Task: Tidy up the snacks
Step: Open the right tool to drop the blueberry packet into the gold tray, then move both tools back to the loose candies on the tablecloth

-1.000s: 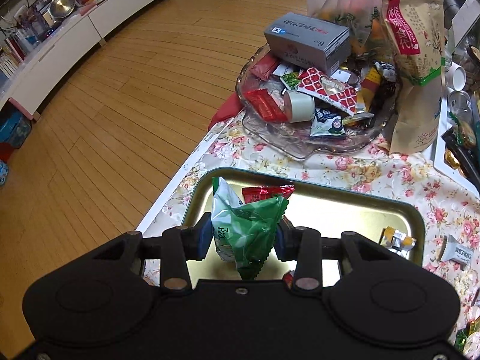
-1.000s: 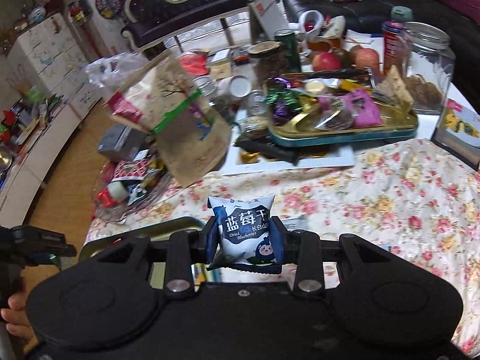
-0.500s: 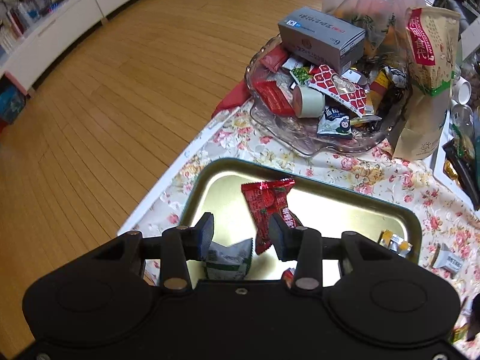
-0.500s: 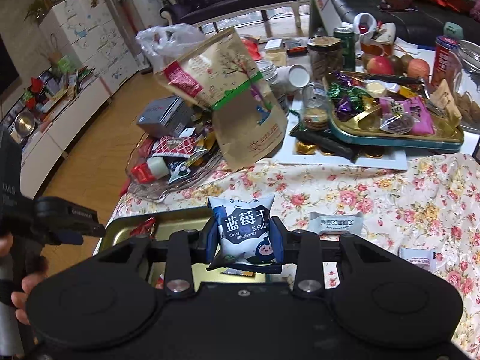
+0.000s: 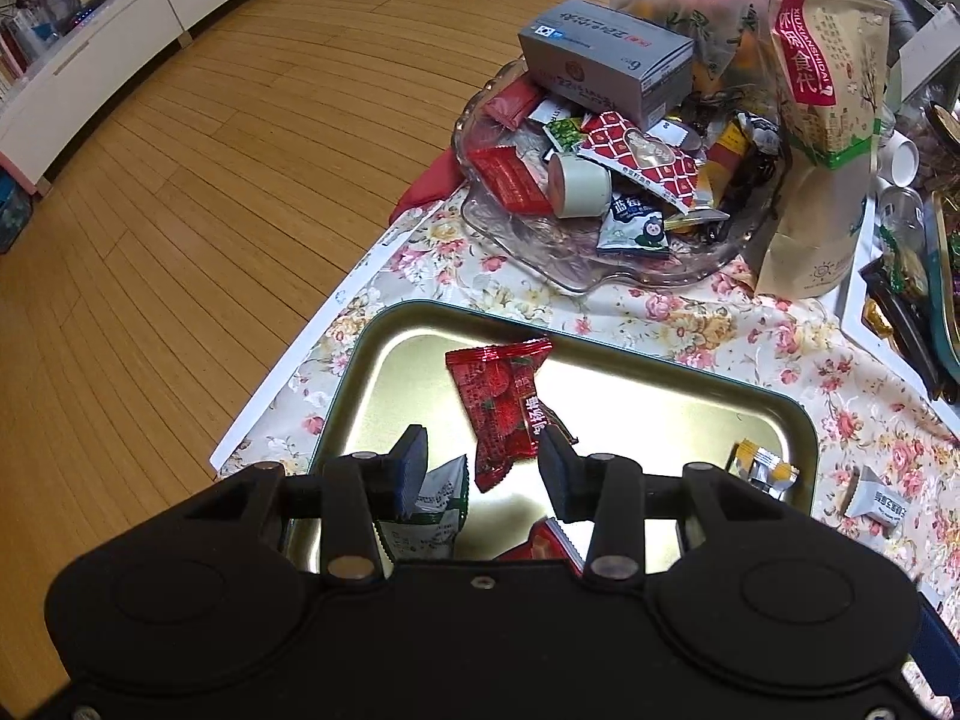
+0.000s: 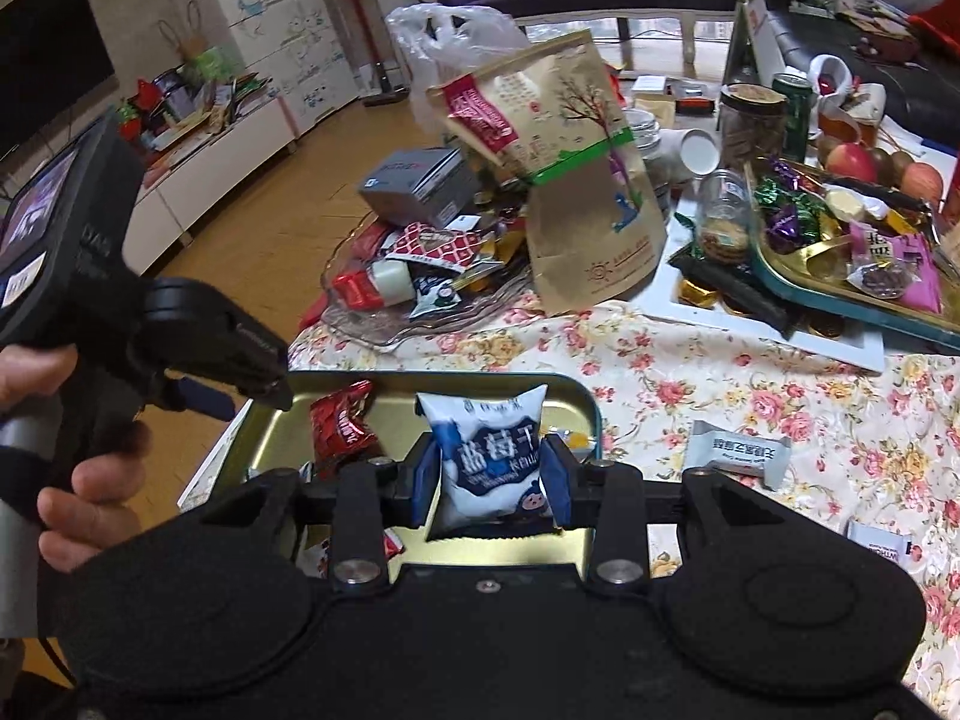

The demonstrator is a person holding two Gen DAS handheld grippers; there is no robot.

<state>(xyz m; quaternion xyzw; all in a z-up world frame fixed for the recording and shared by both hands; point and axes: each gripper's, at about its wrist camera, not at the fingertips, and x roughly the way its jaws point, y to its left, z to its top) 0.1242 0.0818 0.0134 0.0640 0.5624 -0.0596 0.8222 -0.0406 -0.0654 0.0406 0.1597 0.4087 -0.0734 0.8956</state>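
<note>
A gold metal tray [image 5: 384, 372] with a teal rim lies on the flowered cloth. In it are a red strawberry packet [image 5: 504, 408] and a green-and-white packet [image 5: 435, 510] under the left finger. My left gripper [image 5: 483, 471] hangs over the tray, jaws apart, nothing between them. My right gripper [image 6: 489, 483] is above the same tray [image 6: 480, 378]. Its jaws are opening around a white-and-blue blueberry packet [image 6: 489, 456], which is tilted and blurred, and both pads still touch its sides. The red packet [image 6: 339, 426] lies left of it.
A glass dish [image 5: 576, 282] piled with snacks and a grey box [image 5: 606, 60] sits beyond the tray, beside a brown paper pouch [image 5: 828, 138]. Small grey packets [image 6: 735, 456] lie on the cloth. A second tray of sweets [image 6: 840, 294] is far right. The table edge and wooden floor are to the left.
The green packet has dropped out of the left jaws into the tray. The right gripper has swung left over the tray with the blueberry packet, which now tilts between the pads.
</note>
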